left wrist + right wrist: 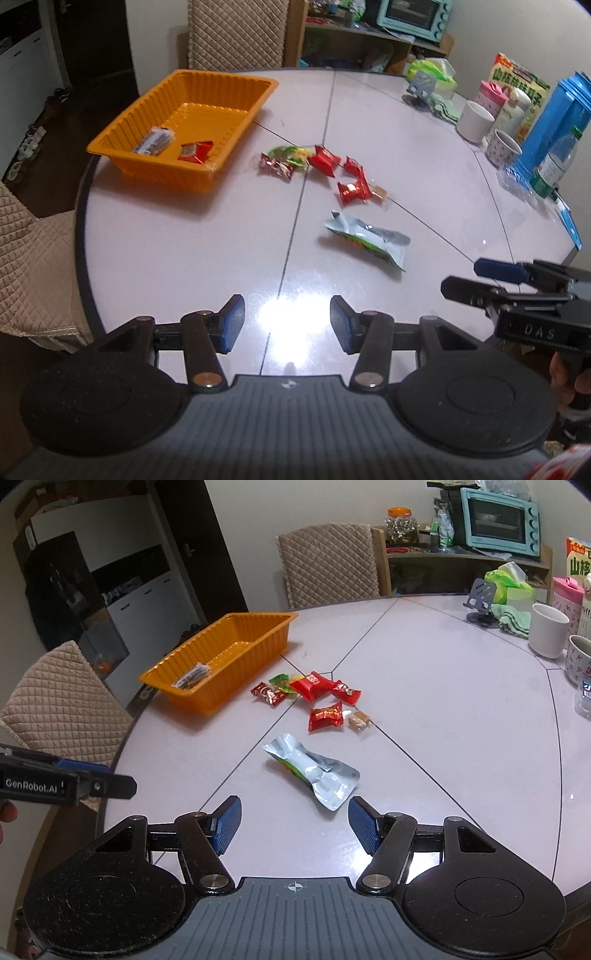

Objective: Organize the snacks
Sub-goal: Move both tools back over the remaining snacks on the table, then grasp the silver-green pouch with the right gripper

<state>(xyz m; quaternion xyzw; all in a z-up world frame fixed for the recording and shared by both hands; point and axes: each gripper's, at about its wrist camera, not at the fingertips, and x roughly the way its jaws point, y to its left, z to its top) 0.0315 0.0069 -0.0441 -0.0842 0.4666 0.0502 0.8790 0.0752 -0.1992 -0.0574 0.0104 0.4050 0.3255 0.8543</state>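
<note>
Progress: the task is at an early stage. The orange tray (122, 136) stands at the far left of the worktop (406, 147) and holds two items only: a dark striped bar (154, 142) and one red candy (195, 152), both at its near end. The rest of the tray floor is bare.

Remaining items, all loose on the worktop to the right of the tray:
- a cluster of small wrapped candies (314, 698), mostly red, with one green wrapper among them;
- one clear-wrapped tan sweet (359, 720) at the right edge of the cluster;
- a crumpled silver pouch (314, 771), nearer to you than the cluster and apart from it.

You judge at least seven pieces still to move.

Jaw state: your left gripper (287, 323) has its jaws spread with nothing between them. Your right gripper (294, 823) also has its jaws spread and empty; the pouch lies just beyond its tips, and contact cannot be confirmed.

Legible writing: "GenRobot.AI" on the left gripper body in the right wrist view; "DAS" on the right gripper body in the left wrist view. The yellow-green box (517, 79) at the far right carries Chinese characters, too small to read reliably. Print on the candy wrappers cannot be read.
</note>
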